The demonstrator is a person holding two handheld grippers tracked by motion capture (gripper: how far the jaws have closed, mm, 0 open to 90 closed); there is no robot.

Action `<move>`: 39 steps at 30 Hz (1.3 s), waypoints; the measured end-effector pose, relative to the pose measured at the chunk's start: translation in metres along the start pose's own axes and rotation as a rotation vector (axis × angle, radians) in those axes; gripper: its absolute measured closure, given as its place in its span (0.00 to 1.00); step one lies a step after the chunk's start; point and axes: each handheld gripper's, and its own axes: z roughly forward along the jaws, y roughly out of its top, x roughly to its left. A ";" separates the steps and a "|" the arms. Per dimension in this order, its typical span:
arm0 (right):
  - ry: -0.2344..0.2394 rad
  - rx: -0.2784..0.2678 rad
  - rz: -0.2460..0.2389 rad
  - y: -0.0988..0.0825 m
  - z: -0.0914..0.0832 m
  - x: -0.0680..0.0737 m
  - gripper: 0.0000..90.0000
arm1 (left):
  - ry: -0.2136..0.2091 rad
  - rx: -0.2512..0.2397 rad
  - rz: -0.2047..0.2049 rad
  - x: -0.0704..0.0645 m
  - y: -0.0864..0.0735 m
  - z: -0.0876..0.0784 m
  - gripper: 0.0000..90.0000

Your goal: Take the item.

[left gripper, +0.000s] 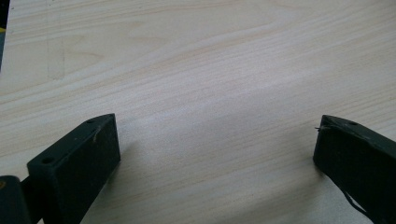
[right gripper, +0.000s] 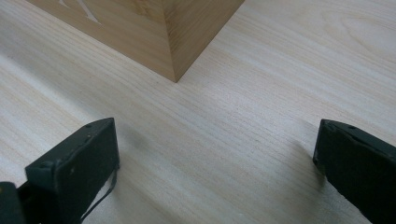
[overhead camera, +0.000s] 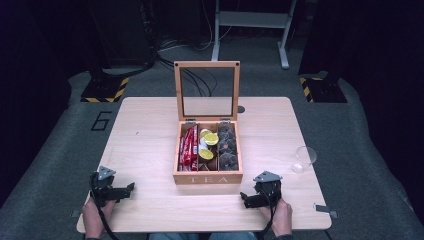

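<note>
On pale wooden table (overhead camera: 150, 150), tea box (overhead camera: 208, 177)

Tea box (overhead camera: 208, 176) sitting mid-table (overhead camera: 145, 150) ahead of you, lid (overhead camera: 207, 90) standing up behind it, packets (overhead camera: 189, 146) lying in its left compartment, cup (overhead camera: 303, 159) resting off to its right, near the edge.

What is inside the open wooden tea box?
The tea box has three compartments: red packets on the left, yellow-green pods in the middle, dark items on the right. Whatever lies beneath them is covered.
</note>
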 end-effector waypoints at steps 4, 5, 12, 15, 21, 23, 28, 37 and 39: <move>0.003 0.011 -0.003 0.000 -0.001 -0.004 0.00 | 0.004 0.000 -0.001 -0.001 0.000 0.000 0.00; 0.002 0.025 -0.005 0.001 -0.002 -0.005 0.00 | 0.002 -0.001 -0.002 -0.001 0.000 0.000 0.00; 0.059 0.028 0.013 0.005 -0.013 -0.009 0.00 | 0.003 -0.006 -0.001 -0.001 0.000 0.000 0.00; 0.068 0.032 0.008 0.013 -0.020 -0.007 0.00 | 0.002 -0.004 -0.003 0.000 0.000 0.000 0.00; 0.076 0.002 -0.017 0.031 -0.036 -0.007 0.00 | 0.001 -0.008 -0.002 0.000 0.000 0.000 0.00; 0.082 -0.007 -0.019 0.037 -0.042 -0.007 0.00 | 0.001 -0.007 -0.001 0.000 0.000 0.000 0.00; 0.079 -0.017 -0.044 0.049 -0.052 -0.005 0.00 | 0.002 -0.006 -0.001 0.000 0.000 0.000 0.00; 0.083 -0.031 -0.082 0.071 -0.064 -0.003 0.01 | 0.002 -0.006 -0.001 0.000 0.000 0.000 0.00; 0.089 -0.040 -0.091 0.077 -0.066 -0.002 0.01 | 0.002 -0.006 -0.001 0.000 0.000 0.000 0.00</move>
